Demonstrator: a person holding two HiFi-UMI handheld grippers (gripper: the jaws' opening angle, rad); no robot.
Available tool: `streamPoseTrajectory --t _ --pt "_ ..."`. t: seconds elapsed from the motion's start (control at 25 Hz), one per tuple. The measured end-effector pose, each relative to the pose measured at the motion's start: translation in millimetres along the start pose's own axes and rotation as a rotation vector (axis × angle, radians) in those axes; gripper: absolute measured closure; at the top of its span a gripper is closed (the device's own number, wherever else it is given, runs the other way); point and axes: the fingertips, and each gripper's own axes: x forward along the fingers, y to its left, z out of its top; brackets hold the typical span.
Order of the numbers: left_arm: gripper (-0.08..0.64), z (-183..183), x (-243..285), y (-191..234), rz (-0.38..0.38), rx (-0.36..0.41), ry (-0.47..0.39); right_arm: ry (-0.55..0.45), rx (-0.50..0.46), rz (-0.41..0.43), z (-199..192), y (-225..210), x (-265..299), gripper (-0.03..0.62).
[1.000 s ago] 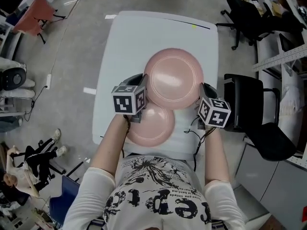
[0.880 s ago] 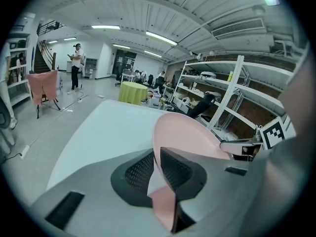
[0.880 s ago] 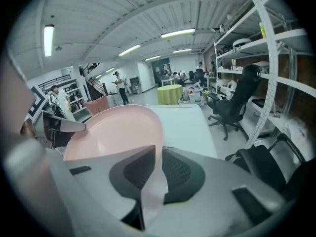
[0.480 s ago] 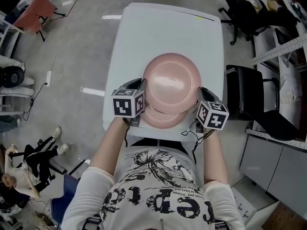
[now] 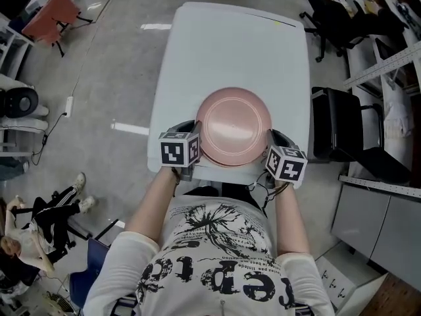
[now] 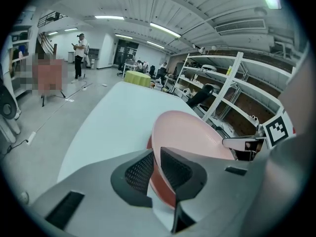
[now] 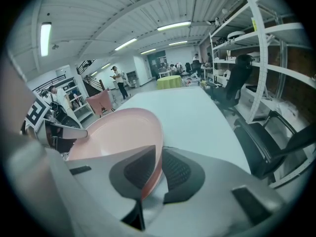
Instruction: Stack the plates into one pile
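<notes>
A pink plate [image 5: 233,125] hangs level over the near end of the white table [image 5: 230,45], held by two opposite rims. My left gripper [image 5: 197,131] is shut on its left rim, and the rim runs between the dark pads [image 6: 139,171] in the left gripper view. On the opposite rim, my right gripper [image 5: 270,139] is shut too, the plate's edge [image 7: 157,154] pinched between its pads. A second pink plate lies under the first and is almost wholly hidden; only a darker sliver [image 6: 147,143] shows below the held plate.
A black chair [image 5: 342,133] stands close to the table's right side. Metal shelving [image 7: 256,58] runs along that side of the room. A red-draped stand [image 5: 49,15] and a cable lie on the floor to the left.
Both grippers have carried the upper plate toward the near table edge. It now covers the lower plate, which showed plainly below it a second ago.
</notes>
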Motion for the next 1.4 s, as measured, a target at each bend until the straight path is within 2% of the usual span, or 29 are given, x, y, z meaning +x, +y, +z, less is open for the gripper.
streamPoseTrajectory --t 0.24,0.4,0.56,0.84,0.92,1.0,1.24,1.4 --pt "0.508 -19.5 3.5 5.6 0.029 -0.003 0.027 0.018 0.001 0.009 -14.8 3.1 0.5 0.545" --pt "0.508 -23.2 5.8 10.1 0.107 0.073 0.023 0.029 -0.015 0.003 -18.0 5.0 4.6 0.545" --pt "0.508 -26.7 11.7 9.4 0.118 0.066 0.036 0.051 -0.027 -0.007 -22.8 0.3 7.9 0.544" --pt "0.488 -35.8 23.6 9.6 0.153 0.096 0.014 0.064 -0.056 -0.047 -26.7 -5.3 13.6 0.54" --pt "0.442 -39.2 25.8 9.4 0.147 0.097 0.028 0.064 -0.074 -0.057 -24.8 -7.0 14.4 0.523" --pt "0.431 -40.2 26.6 9.6 0.134 0.088 0.029 0.059 -0.084 -0.071 -23.5 -9.2 15.3 0.477" --pt "0.414 -29.1 17.1 18.5 0.138 0.056 -0.028 -0.004 -0.074 -0.067 -14.9 -4.6 8.7 0.456" --pt "0.414 -11.4 3.9 15.4 0.115 0.044 -0.092 -0.07 -0.084 -0.052 0.1 1.3 -1.1 0.51"
